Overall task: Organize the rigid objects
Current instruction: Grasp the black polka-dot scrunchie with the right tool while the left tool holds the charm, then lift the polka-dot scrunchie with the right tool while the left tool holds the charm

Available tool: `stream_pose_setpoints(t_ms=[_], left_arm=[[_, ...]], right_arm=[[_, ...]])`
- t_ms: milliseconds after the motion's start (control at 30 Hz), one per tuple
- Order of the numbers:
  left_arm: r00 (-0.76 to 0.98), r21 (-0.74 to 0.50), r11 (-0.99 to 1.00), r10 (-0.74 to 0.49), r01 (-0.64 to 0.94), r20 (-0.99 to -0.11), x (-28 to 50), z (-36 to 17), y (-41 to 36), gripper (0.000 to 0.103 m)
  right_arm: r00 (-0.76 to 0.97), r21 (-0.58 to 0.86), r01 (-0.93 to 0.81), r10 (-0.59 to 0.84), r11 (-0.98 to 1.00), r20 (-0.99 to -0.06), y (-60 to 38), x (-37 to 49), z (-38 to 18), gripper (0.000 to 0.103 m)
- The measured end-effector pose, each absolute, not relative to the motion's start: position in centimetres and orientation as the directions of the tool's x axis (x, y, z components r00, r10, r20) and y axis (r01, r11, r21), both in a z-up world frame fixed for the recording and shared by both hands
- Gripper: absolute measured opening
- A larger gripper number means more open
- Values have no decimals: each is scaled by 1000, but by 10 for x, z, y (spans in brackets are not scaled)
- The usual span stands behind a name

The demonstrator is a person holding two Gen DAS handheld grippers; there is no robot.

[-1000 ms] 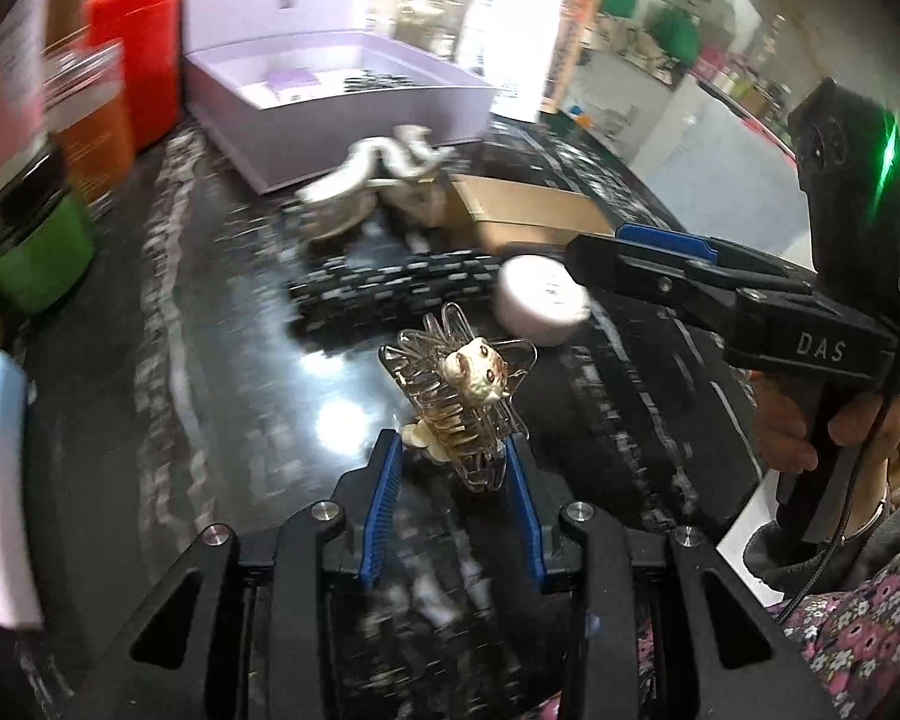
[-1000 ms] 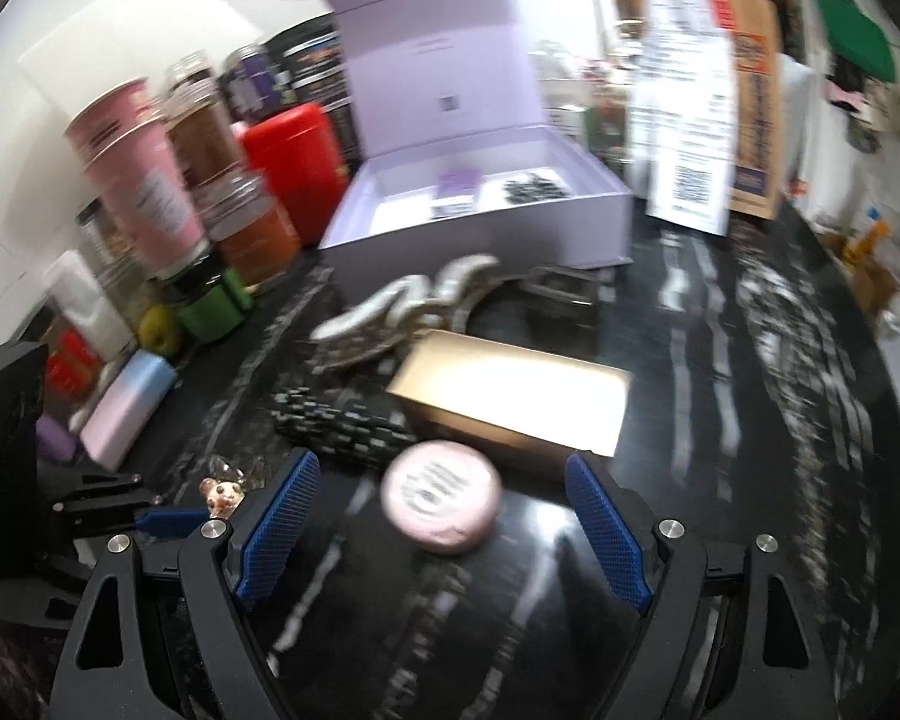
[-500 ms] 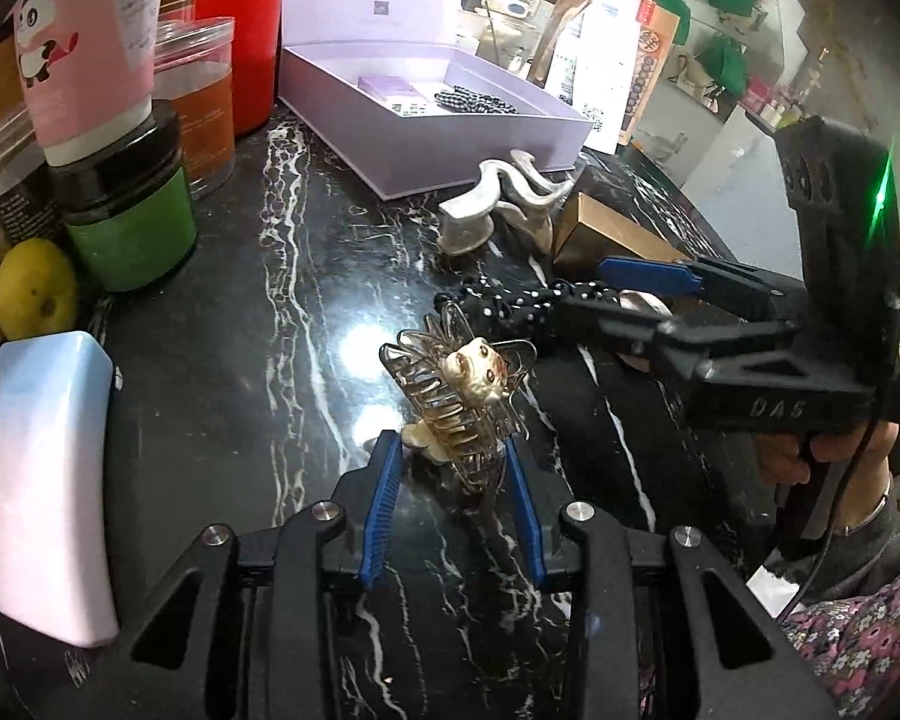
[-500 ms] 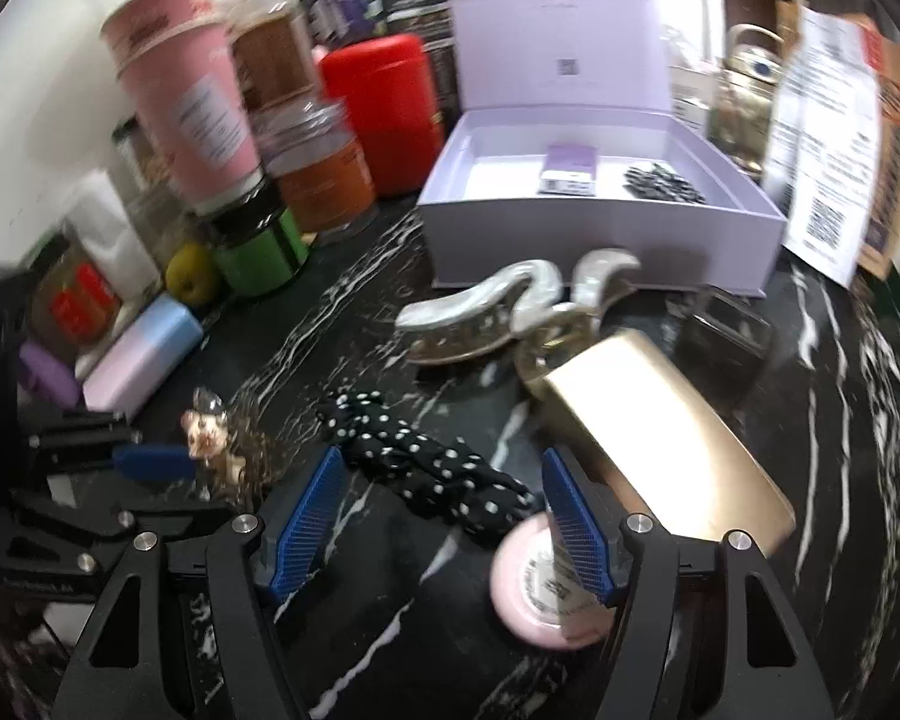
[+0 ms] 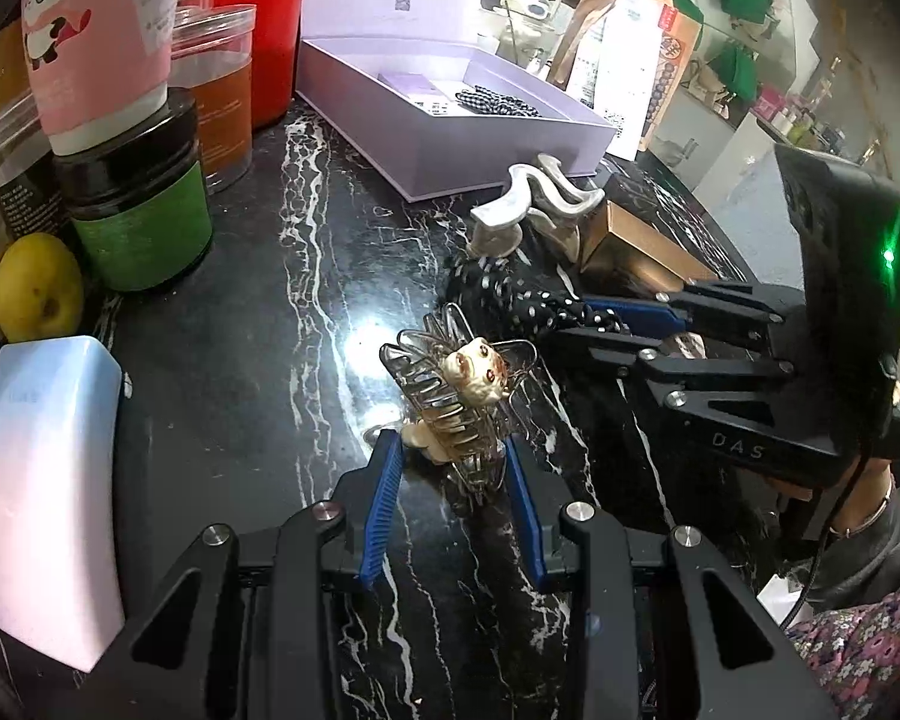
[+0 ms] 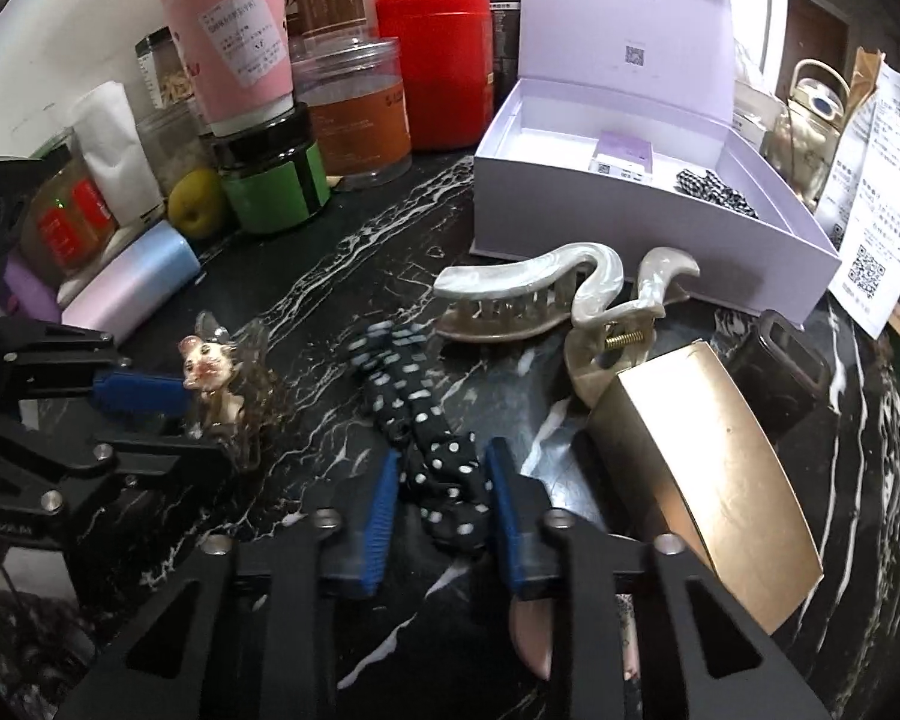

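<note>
My left gripper (image 5: pixel 453 468) is shut on a clear hair claw with a small animal figure (image 5: pixel 459 390), seen also in the right wrist view (image 6: pixel 219 372). My right gripper (image 6: pixel 441 492) has its pads on both sides of a black polka-dot hair tie (image 6: pixel 426 414) lying on the black marble counter (image 5: pixel 240 312); the tie fills the gap. The open lilac box (image 6: pixel 648 180) stands behind, holding a small purple packet and a checked tie. A pearly white claw clip (image 6: pixel 534 294) lies in front of the box.
A gold box (image 6: pixel 702 480), a dark square clip (image 6: pixel 780 372) and a pink round tin (image 6: pixel 534 630) lie at the right. Jars, a red canister (image 6: pixel 438 60), a green-banded jar (image 6: pixel 270 180), a lemon and a pastel case (image 5: pixel 42 480) line the left side.
My right gripper has moved left from the pink tin to the polka-dot tie and closed around it. My left gripper keeps its hold on the animal claw.
</note>
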State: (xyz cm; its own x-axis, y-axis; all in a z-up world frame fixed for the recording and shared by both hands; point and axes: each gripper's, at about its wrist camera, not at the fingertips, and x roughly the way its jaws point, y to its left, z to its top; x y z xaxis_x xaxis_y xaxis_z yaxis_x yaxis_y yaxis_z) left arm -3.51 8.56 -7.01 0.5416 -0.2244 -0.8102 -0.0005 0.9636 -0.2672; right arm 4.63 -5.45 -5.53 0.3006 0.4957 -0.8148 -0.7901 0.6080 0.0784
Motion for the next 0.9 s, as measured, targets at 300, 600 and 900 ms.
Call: stream_pose_setpoints(t_ms=[300, 600, 900], left_arm=[[545, -271, 963, -234, 12, -805, -30, -67, 81, 34], [554, -276, 960, -255, 47, -793, -27, -57, 72, 34], [570, -273, 960, -263, 70, -779, -20, -39, 65, 34]], right_arm=[[302, 123, -771, 529, 625, -793, -64, 41, -45, 17], [339, 136, -730, 529, 669, -778, -82, 36, -30, 17], [363, 160, -699, 538, 697, -761, -99, 32, -17, 17]])
